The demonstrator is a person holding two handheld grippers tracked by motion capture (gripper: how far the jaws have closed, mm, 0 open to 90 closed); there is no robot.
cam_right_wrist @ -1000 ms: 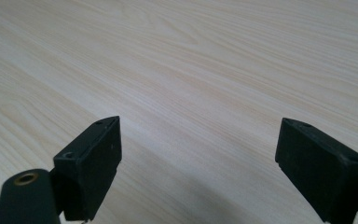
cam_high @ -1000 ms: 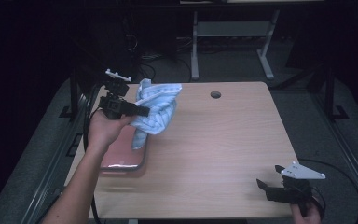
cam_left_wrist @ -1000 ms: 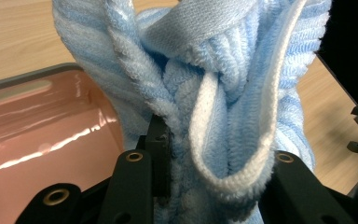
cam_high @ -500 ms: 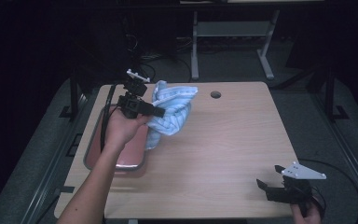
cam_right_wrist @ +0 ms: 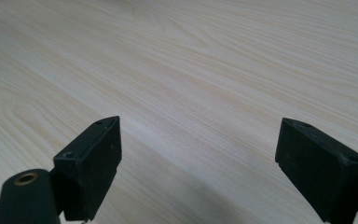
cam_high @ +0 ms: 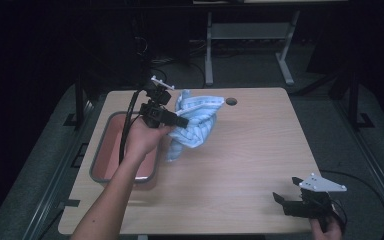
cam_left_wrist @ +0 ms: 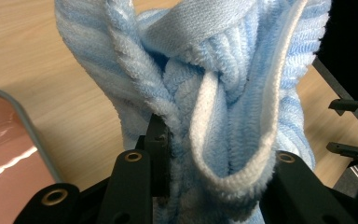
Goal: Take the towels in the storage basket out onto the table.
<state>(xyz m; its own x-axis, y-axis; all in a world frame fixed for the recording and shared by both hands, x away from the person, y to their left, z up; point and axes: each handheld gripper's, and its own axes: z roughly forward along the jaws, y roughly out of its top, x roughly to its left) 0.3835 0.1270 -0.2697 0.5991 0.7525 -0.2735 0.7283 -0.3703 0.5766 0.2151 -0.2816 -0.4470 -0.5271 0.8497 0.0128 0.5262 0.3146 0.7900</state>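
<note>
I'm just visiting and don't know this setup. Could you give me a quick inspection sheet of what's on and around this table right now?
Surface: light wooden table, with a round hole near its far edge.
Job's things: blue striped towel, bunched and lifted above the table; pink tray with a grey rim at the table's left side.
Clutter: nothing seen.
Grippers: left gripper shut on the towel; right gripper open, low at the near right corner, nothing between its jaws.
Cables: black cable along the left forearm; another loops right of the table.
Surroundings: dark room, grey floor, white table frame behind.
</note>
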